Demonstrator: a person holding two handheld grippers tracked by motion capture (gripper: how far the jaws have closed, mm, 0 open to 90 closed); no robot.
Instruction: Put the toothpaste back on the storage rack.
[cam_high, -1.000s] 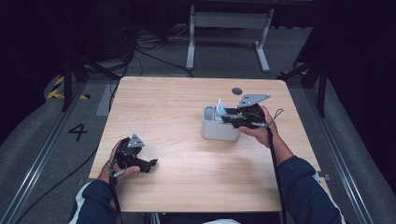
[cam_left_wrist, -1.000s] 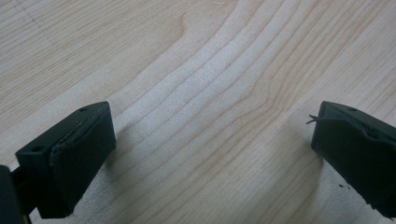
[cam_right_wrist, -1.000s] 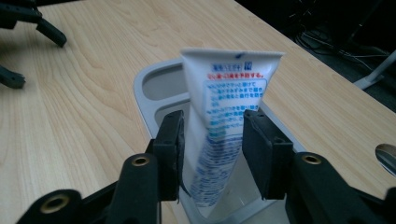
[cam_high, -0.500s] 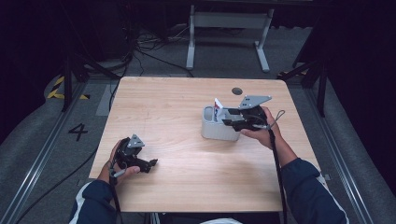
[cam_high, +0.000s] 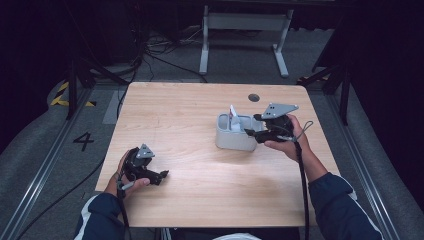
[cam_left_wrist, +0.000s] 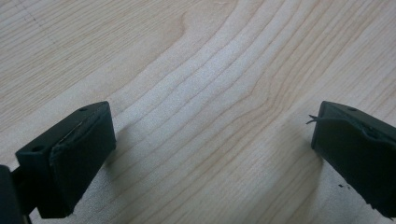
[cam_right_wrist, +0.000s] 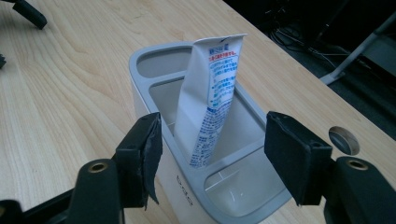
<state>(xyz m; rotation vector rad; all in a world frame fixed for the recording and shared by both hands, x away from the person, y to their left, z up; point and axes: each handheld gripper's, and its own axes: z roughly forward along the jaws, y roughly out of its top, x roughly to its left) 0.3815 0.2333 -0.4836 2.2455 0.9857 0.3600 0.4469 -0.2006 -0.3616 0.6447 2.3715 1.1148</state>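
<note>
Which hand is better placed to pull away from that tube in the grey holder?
Right. The right gripper, jaws just opened, flanks the tube in the holder; the left gripper rests far off.

A white tube with blue print and a flat crimped end pointing up stands in the middle compartment of a grey holder. It leans, its crimped end tipped toward the far compartment, its lower part resting inside against the divider. The holder is an oblong caddy with three open compartments in a row, standing upright on the right half of the wooden table, roughly midway between its near and far edges.
</note>
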